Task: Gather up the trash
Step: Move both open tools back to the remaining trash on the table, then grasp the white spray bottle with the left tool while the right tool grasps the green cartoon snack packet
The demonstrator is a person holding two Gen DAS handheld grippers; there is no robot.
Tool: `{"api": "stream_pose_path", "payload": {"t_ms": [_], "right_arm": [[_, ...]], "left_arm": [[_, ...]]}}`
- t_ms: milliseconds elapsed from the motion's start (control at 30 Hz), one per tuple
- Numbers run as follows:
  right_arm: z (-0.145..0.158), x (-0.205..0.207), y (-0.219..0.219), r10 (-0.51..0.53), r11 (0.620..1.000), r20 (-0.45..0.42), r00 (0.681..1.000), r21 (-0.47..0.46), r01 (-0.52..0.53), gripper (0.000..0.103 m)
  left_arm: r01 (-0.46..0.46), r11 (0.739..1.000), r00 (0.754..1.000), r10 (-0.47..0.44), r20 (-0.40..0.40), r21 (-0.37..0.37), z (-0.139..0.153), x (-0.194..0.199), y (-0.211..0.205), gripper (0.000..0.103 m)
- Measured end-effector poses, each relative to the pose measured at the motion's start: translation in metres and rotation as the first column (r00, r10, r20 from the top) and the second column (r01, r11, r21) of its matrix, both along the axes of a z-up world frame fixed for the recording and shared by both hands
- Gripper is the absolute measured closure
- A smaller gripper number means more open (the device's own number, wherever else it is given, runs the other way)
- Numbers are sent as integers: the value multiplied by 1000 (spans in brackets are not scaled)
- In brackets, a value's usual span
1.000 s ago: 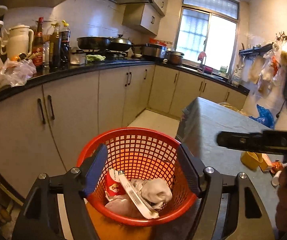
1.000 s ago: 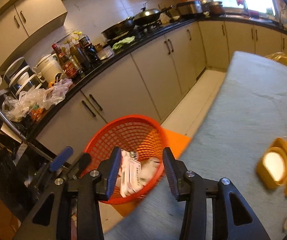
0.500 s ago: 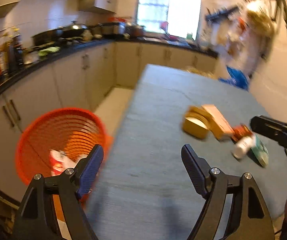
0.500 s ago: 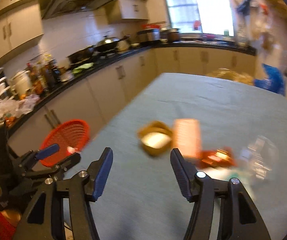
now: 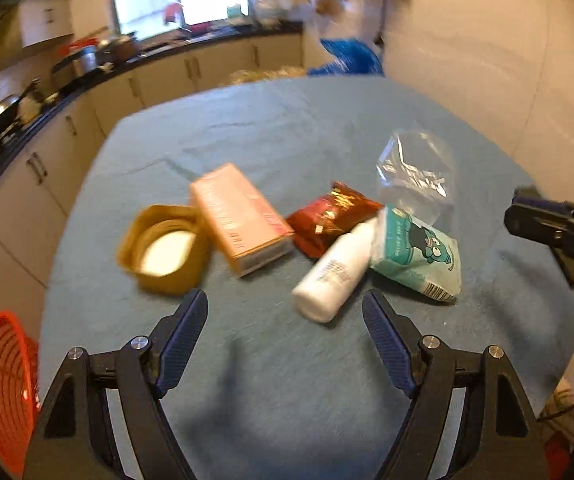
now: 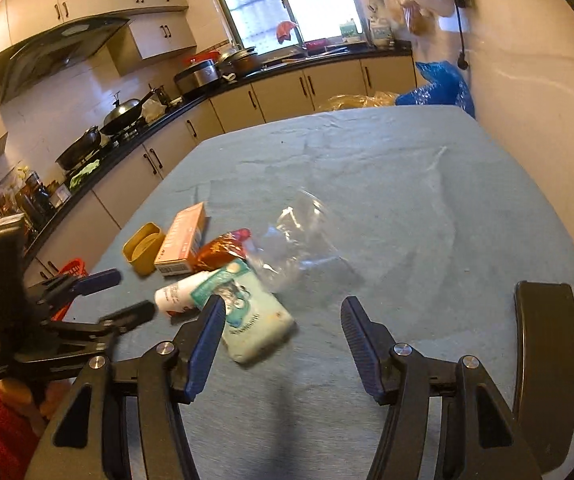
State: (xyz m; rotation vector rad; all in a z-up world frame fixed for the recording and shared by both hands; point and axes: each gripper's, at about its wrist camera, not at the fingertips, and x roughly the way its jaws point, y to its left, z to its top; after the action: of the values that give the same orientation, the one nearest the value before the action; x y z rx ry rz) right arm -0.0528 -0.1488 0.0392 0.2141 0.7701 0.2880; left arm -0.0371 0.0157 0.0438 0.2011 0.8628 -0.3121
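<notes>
Orange mesh basket (image 5: 3,392) waits beside the bench (image 5: 287,128), while six pieces remain: yellow tub (image 5: 165,250), pink carton (image 5: 241,218), red wrapper (image 5: 329,214), white bottle (image 5: 335,270), tissue pack (image 5: 417,256), clear bag (image 5: 417,170). Left claw (image 5: 285,336) and right claw (image 6: 279,336) both gape wide, holding nothing.

Ahead of the jaws, a clear glossy plastic bag (image 5: 417,170) is glinting beside a shiny red foil packet (image 5: 329,216); matt blue-grey cloth (image 6: 387,184) is covering the table.

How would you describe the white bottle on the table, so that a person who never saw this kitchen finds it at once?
Look at the table with the blue-grey cloth, at the cluster of trash in its middle. The white bottle lies on its side between the red snack wrapper and the mint tissue pack. It is the only plain white cylinder there.
</notes>
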Motion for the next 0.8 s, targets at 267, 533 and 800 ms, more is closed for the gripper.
{"api": "stream_pose_path", "payload": {"t_ms": [267, 533, 800], "right_arm": [[-7, 14, -3, 35, 999, -24, 999, 17, -35, 38], [-20, 35, 25, 142, 988, -77, 987, -43, -145, 31], [-43, 61, 49, 184, 974, -136, 974, -110, -199, 28]], "left_arm": [[69, 996, 995, -65, -75, 58, -26, 32, -32, 54], [51, 999, 998, -51, -49, 5, -28, 27, -26, 74], [-27, 996, 996, 20, -82, -82, -27, 5, 13, 74]]}}
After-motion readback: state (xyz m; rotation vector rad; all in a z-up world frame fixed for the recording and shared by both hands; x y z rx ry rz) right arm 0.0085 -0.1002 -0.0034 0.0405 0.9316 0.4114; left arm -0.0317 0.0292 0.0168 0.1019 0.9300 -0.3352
